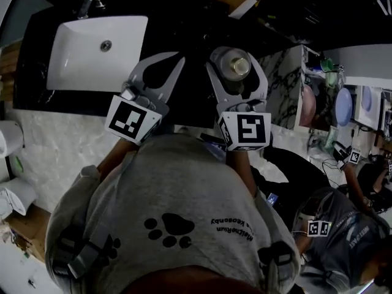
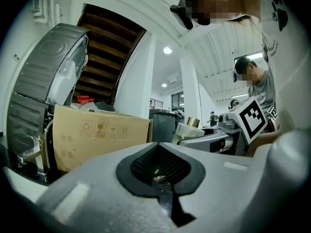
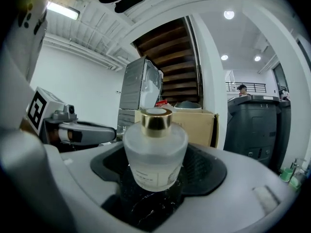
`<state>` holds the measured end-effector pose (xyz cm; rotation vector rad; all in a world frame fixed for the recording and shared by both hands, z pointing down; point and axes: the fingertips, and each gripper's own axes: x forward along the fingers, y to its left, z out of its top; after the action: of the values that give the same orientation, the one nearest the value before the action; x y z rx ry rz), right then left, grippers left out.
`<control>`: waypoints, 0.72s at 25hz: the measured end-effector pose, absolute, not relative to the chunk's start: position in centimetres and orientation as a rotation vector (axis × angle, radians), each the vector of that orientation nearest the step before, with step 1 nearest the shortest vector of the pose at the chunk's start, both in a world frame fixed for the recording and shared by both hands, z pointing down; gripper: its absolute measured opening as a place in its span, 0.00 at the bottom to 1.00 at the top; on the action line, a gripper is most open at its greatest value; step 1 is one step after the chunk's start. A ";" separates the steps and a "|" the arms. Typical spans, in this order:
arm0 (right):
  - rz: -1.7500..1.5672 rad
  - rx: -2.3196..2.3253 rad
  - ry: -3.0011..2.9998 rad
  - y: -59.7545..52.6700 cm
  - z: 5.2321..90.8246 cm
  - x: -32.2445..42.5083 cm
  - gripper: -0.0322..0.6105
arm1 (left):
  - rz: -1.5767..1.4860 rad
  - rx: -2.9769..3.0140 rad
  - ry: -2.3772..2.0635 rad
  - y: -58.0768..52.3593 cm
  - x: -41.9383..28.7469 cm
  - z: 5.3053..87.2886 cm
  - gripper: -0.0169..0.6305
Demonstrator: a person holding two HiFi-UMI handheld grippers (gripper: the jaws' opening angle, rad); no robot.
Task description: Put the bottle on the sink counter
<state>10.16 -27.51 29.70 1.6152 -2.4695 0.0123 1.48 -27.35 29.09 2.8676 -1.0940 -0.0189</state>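
Right gripper view shows the bottle (image 3: pixel 154 149) standing upright between the jaws, gold cap (image 3: pixel 155 122) up and its frosted body sitting in the dark hollow of the pads. The right gripper (image 1: pixel 235 57) takes it low on the round body, not by the cap. That suits the job, since the base stays level and free to meet the surface, and the bottle can be left standing once the jaws let go.

The jaws stand wide, but only because the body is wide. The pads look pressed to its two sides, so I judge it clasped and not merely ringed. Dark marbled stone shows right under the base. Whether the base already rests there or hangs just above it cannot be told.

From the head view, the bottle (image 1: pixel 236 66) sits over the black bench (image 1: pixel 184 29), to the right of the white sink (image 1: pixel 79 54) and apart from it. That is a bare patch of bench with nothing near to knock. It seems a sound spot for the set-down, clear of the basin's edge.

The left gripper (image 1: pixel 174 63) lies between the sink and the bottle, beside the right gripper but not touching it. Its own view shows the jaws brought together with nothing between the pads. It seems to be held aside so the placing hand has room.
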 end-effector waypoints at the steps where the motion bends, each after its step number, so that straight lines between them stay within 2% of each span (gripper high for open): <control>1: 0.016 1.626 -2.461 -28.1 29.9 10.2 0.56 | -0.024 2.879 -1.078 -28.0 1.6 29.1 0.03; 18: 0.069 1.734 -2.336 -37.0 32.4 10.2 0.57 | 0.047 2.919 -0.870 -35.9 2.7 33.2 0.03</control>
<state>10.20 -37.05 32.41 1.7338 -2.3363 0.0688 2.71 -35.93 33.17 2.9192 -0.8704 0.0474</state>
